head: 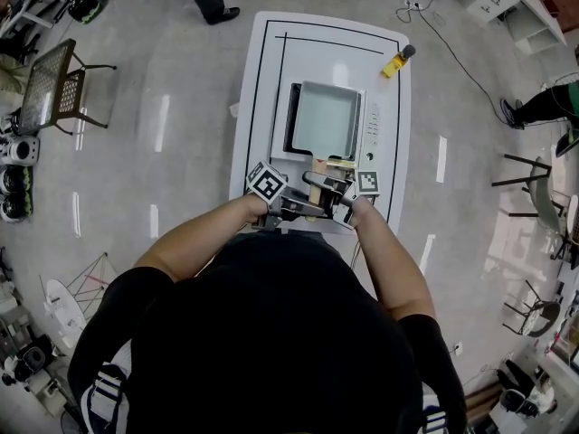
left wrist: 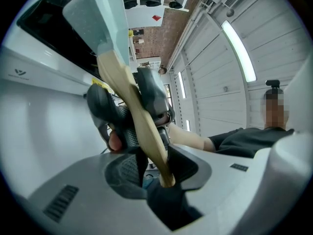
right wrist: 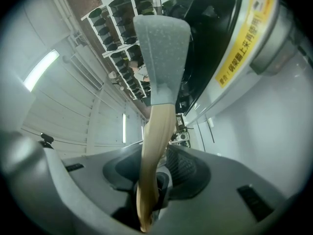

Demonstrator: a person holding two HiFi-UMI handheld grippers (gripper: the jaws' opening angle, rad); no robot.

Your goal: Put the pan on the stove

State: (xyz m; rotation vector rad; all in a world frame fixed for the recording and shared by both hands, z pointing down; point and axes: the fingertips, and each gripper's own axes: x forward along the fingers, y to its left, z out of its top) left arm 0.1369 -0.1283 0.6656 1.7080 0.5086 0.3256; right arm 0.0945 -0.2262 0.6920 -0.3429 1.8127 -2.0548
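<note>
Two jaws of the left gripper [left wrist: 156, 166] are closed tight on the wooden handle [left wrist: 133, 104] of the pan [head: 323, 118]. The right gripper [right wrist: 150, 180] pinches the same handle from the opposite side, its jaws pressed on the wood as well. Both grippers point level, facing each other across the handle. The square grey pan lies over the dark glass top of the stove [head: 374, 120], with its handle reaching back toward the person; whether its base touches the glass I cannot tell. The stove sits on a white table [head: 271, 61], and a yellow tool [head: 395, 63] lies near the table's far right corner, well apart from the pan.
</note>
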